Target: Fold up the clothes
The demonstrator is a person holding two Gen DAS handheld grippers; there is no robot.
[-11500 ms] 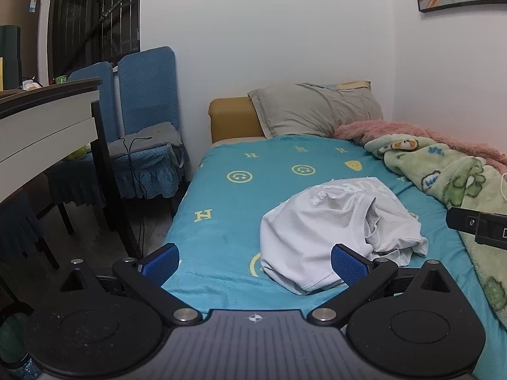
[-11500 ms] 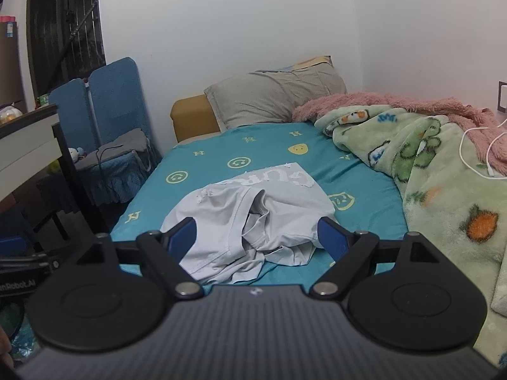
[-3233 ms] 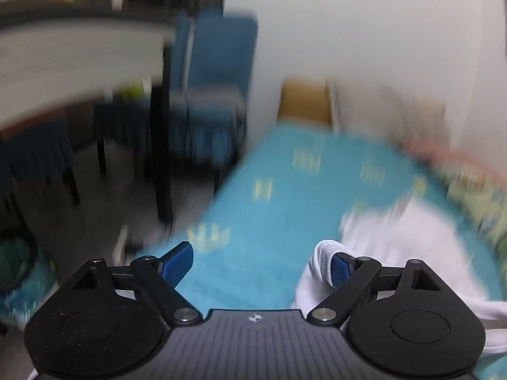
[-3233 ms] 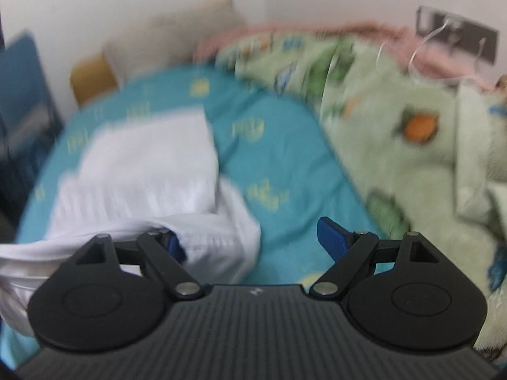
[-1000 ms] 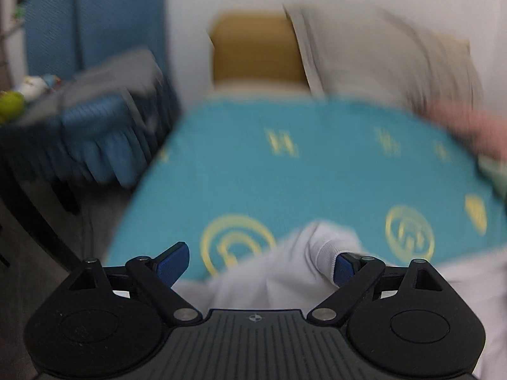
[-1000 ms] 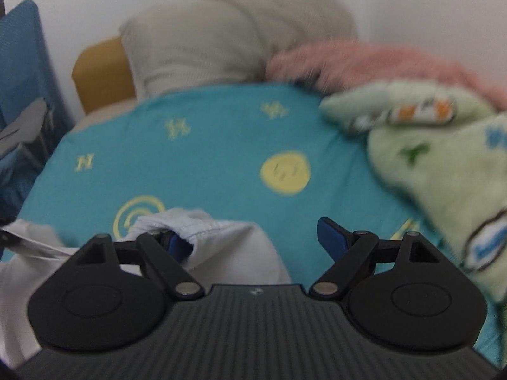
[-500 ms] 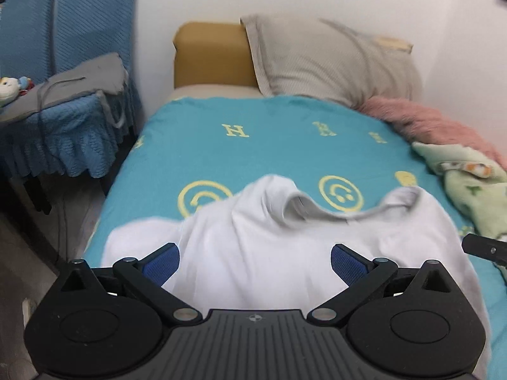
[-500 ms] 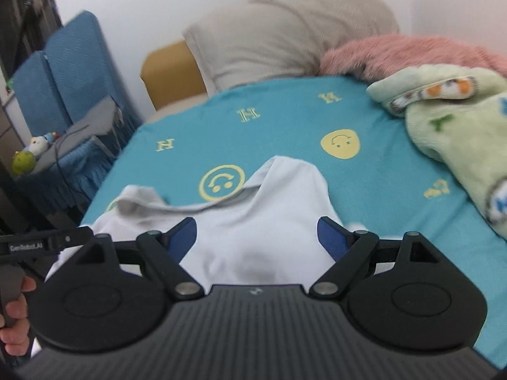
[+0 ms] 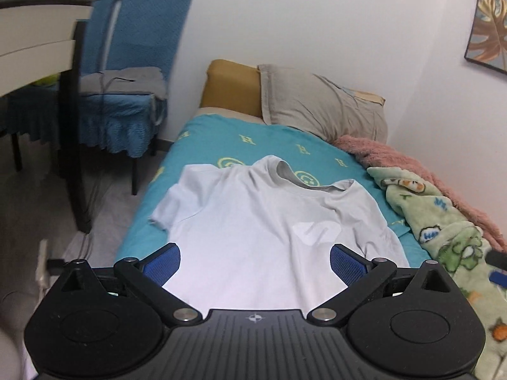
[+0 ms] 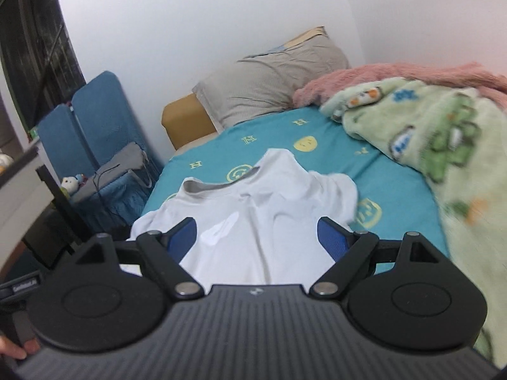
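While the white T-shirt (image 9: 253,231) lies spread out on the teal bedsheet (image 9: 202,139), collar toward the grey pillow (image 9: 320,104) and hem toward the cameras, no fold shows in it yet. The left claw (image 9: 255,261) hangs above the near part of the shirt with its blue pads wide apart and nothing between them; the right claw (image 10: 256,236) stands likewise apart and empty. The far sleeve in the right wrist view is bunched and a few ridges run down from the collar, so some smoothing may be needed. Judging by this layout, the spreading step looks done and the folding itself is all left: sleeves in, sides over, then hem up toward the collar. A green fleece blanket (image 10: 443,145) crowds the sheet just beside the shirt, which could catch a sleeve.
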